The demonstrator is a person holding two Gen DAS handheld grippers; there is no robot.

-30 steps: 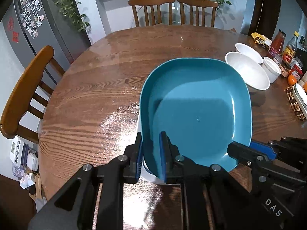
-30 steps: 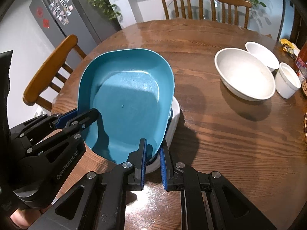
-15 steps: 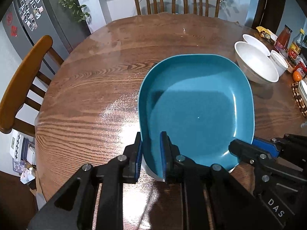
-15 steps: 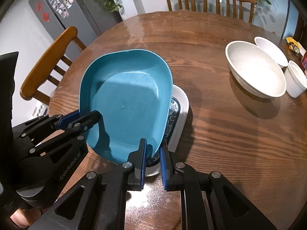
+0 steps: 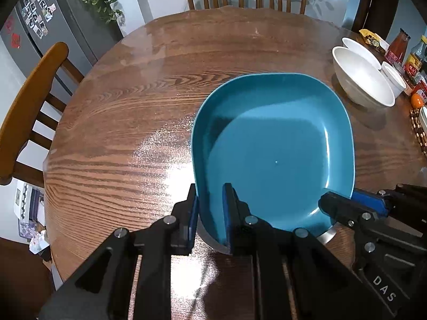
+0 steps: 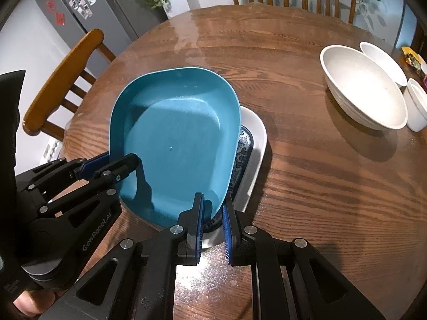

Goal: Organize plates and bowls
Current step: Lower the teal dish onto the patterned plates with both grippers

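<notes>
Directly above the white patterned plate (image 6: pixel 254 144), the teal plate (image 6: pixel 176 144) hung tilted, carried by both tools: the left gripper (image 5: pixel 209 210) pinched its rim at the near left edge, one pad inside and one outside, and the right gripper (image 6: pixel 213 213) pinched the near right edge the same way. The step in hand looked like stacking the teal plate onto the white one, which lay on the wooden table (image 5: pixel 128 112) and showed only along the teal plate's right side and under its near edge. To do it well, both hands would need to lower evenly, level the plate so its base met the white plate flat, and centre it, since it sat offset to the left of the white plate; the pads should spread only once it rested. The teal plate was empty, with only a tiny speck in it. Well to the right of the white plate, a large white bowl (image 6: pixel 363 90), a second white bowl (image 6: pixel 381 58) behind it and a small white cup (image 6: pixel 416 104) beside it all appeared empty.
</notes>
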